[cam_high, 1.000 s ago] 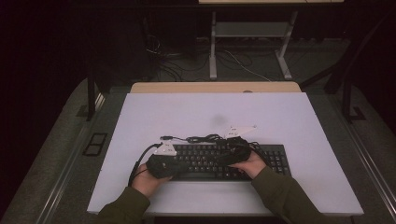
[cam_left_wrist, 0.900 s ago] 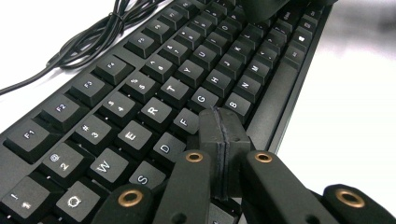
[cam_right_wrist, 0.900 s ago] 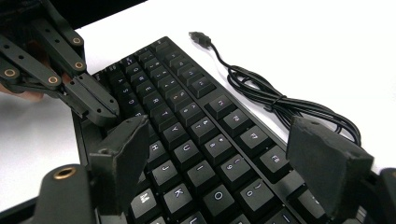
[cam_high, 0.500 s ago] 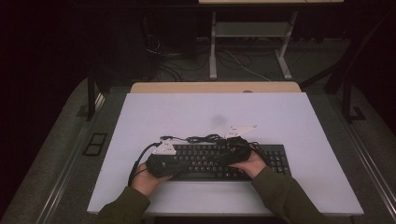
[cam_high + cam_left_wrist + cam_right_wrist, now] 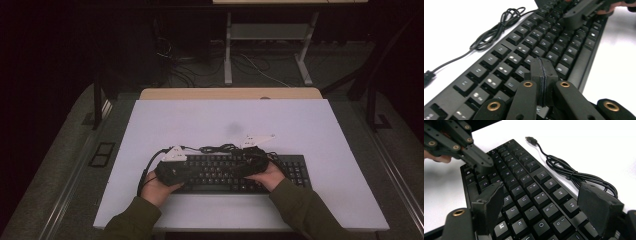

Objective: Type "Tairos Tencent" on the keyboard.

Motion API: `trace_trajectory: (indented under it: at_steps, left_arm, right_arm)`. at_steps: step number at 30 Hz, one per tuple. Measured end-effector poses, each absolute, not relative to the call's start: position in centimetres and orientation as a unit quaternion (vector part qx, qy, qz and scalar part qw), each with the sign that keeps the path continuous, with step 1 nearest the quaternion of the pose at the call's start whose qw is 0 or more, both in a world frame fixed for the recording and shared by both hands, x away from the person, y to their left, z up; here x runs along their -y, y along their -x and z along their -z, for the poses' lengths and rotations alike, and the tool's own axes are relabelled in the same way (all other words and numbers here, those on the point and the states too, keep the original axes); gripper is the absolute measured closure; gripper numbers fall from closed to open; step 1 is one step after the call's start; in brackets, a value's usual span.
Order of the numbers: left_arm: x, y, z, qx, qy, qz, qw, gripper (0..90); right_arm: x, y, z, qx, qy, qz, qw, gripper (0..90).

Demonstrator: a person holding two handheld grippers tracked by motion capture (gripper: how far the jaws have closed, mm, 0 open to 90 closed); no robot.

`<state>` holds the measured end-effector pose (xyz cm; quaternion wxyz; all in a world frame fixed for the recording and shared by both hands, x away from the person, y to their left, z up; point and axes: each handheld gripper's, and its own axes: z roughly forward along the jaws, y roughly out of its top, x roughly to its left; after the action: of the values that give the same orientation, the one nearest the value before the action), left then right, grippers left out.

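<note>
A black keyboard [image 5: 227,174] lies near the front of the white table [image 5: 300,130], and both grippers hover low over its keys, pointing toward each other. My left gripper [image 5: 541,65] is shut, its pads pressed together with nothing between them, just above the middle letter keys [image 5: 534,51]. My right gripper [image 5: 544,205] is open, its pads [image 5: 489,202] standing wide over the keys with nothing between them. The left gripper's closed tip [image 5: 482,163] rests at or just above the keys at the keyboard's far end. The keyboard's coiled black cable [image 5: 574,173] and USB plug [image 5: 531,139] lie loose on the table behind it.
A hand holds each gripper from the table's front edge [image 5: 240,224]. A wooden strip [image 5: 230,93] borders the table's far side. Beyond it, a metal frame [image 5: 270,35] and loose wires [image 5: 185,65] sit on the dark floor.
</note>
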<state>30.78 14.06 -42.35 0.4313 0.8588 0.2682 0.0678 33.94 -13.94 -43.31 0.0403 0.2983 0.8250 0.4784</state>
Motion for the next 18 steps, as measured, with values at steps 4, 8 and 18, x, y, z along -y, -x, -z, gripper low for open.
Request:
trace_trajectory:
  at_steps: [4, 8, 18]
  left_arm:
    - [-14.2, -31.3, 42.5, -0.276, -0.856, -0.074, 0.431, 88.9]
    - [-14.4, -31.7, 42.7, -0.285, -0.852, -0.084, 0.431, 88.9]
    - [-14.7, -32.2, 43.2, -0.297, -0.852, -0.087, 0.422, 89.0]
  right_arm:
    - [13.9, -33.9, 43.4, -0.825, -0.299, -0.477, 0.039, 21.0]
    - [13.9, -33.9, 43.4, -0.825, -0.298, -0.478, 0.040, 21.0]
    - [13.8, -33.9, 43.4, -0.826, -0.298, -0.476, 0.039, 21.1]
